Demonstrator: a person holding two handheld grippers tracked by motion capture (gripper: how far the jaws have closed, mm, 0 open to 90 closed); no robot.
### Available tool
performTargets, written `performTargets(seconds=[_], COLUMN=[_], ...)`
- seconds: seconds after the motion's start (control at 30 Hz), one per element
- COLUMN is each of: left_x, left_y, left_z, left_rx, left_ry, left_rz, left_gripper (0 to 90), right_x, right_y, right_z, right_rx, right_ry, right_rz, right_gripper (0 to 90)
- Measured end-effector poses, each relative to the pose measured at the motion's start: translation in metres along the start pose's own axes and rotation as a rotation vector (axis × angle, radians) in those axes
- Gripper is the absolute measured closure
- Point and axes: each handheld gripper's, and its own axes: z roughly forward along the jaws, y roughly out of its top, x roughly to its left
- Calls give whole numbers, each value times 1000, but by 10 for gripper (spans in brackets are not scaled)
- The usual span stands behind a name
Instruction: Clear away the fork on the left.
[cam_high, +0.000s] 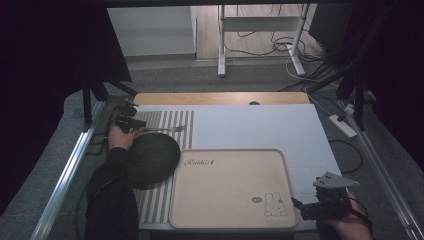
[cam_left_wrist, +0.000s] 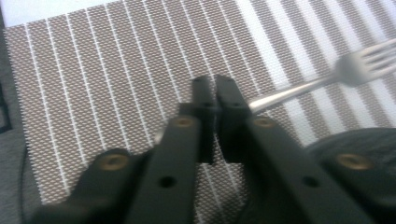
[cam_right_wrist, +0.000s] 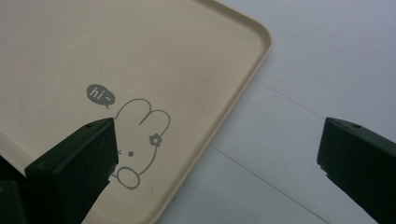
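A metal fork (cam_high: 167, 129) (cam_left_wrist: 359, 67) lies on the striped placemat (cam_high: 172, 117) (cam_left_wrist: 93, 70) at the back left, tines pointing right. My left gripper (cam_high: 142, 125) (cam_left_wrist: 215, 84) is at its handle end with the jaws shut to a thin slit. The handle runs up against the outer side of the right jaw, and I cannot tell whether it is pinched. A dark round plate (cam_high: 150, 160) (cam_left_wrist: 359, 154) sits just in front. My right gripper (cam_high: 300, 207) (cam_right_wrist: 219, 126) hangs open at the front right, over the near right corner of the beige tray (cam_high: 225, 190) (cam_right_wrist: 140, 46).
The tray carries a rabbit drawing (cam_high: 275, 205) (cam_right_wrist: 140, 140) and nothing else. White table surface (cam_high: 250, 125) (cam_right_wrist: 303, 70) stretches behind and right of it. Metal rails (cam_high: 65, 175) run along both table sides. A power strip (cam_high: 342, 125) lies off the right edge.
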Motion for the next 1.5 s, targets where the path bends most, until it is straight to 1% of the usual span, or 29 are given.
performTargets(seconds=[0.13, 0.2, 0.23, 0.3, 0.37, 0.4, 0.47, 0.6, 0.7, 0.87, 0.9, 0.93, 1.03, 1.07, 1.1, 1.23, 1.3, 1.33, 1.37, 1.4, 1.43, 1.5], left_x=[2, 5, 8, 9, 13, 12, 11, 8, 6, 4, 3, 3, 0, 0, 0, 2, 3, 3, 3, 4, 4, 3], left_y=[3, 3, 3, 2, 1, 0, -1, -5, -8, -12, -13, -13, -14, -15, -15, -16, -16, -16, -15, -14, -12, -8], left_z=[7, 11, 15, 16, 15, 14, 12, 8, 4, 0, -1, -1, -2, -3, -4, -4, -4, -4, -5, -6, -9, -13], left_rx=[26, 33, 45, 45, 40, 44, 63, 108, 131, 161, 171, 171, 190, 197, 202, 192, 194, 194, 185, 165, 146, 110], left_ry=[36, 53, 80, 77, 63, 63, 64, 53, 32, -8, -23, -23, -44, -39, -34, -50, -56, -56, -44, -32, -39, -38], left_rz=[0, -20, -39, -43, -62, -59, -38, -2, 20, 42, 48, 48, 68, 75, 73, 58, 63, 63, 62, 51, 39, 31], left_gripper=[890, 890, 889, 889, 890, 890, 891, 890, 891, 891, 891, 891, 890, 890, 891, 891, 889, 887, 887, 783, 743, 613], right_x=[0, 0, 0, 0, 0, 0, 0, 1, 1, 1, 2, 2, 2, 2, 2, 2, 2, 2, 2, 2, 2, 2], right_y=[0, 0, 0, 0, 0, 0, 0, 0, 0, 0, 0, 0, 0, 0, 0, 0, 0, 0, 0, 0, 0, 0], right_z=[0, 0, 0, 0, 0, 0, 0, -1, 0, 0, 0, 0, 0, 0, 0, -1, 0, 0, 0, -1, -1, 0], right_rx=[0, 0, 0, 0, 0, -1, -1, 0, -2, -1, -1, -1, -1, -1, -1, 0, -1, -1, -1, -1, -1, 0], right_ry=[0, 0, 1, 2, 2, 2, 1, -1, 1, -1, -1, -1, -1, 0, -1, -3, -3, -3, -3, -2, -2, -2], right_rz=[-4, -4, -4, -3, -3, -3, -4, -9, -12, -18, -19, -19, -19, -20, -24, -26, -26, -26, -26, -26, -26, -26], right_gripper=[0, 0, 0, 0, 0, 0, 0, 0, 0, 0, 0, 0, 0, 0, 0, 0, 0, 0, 0, 0, 0, 0])
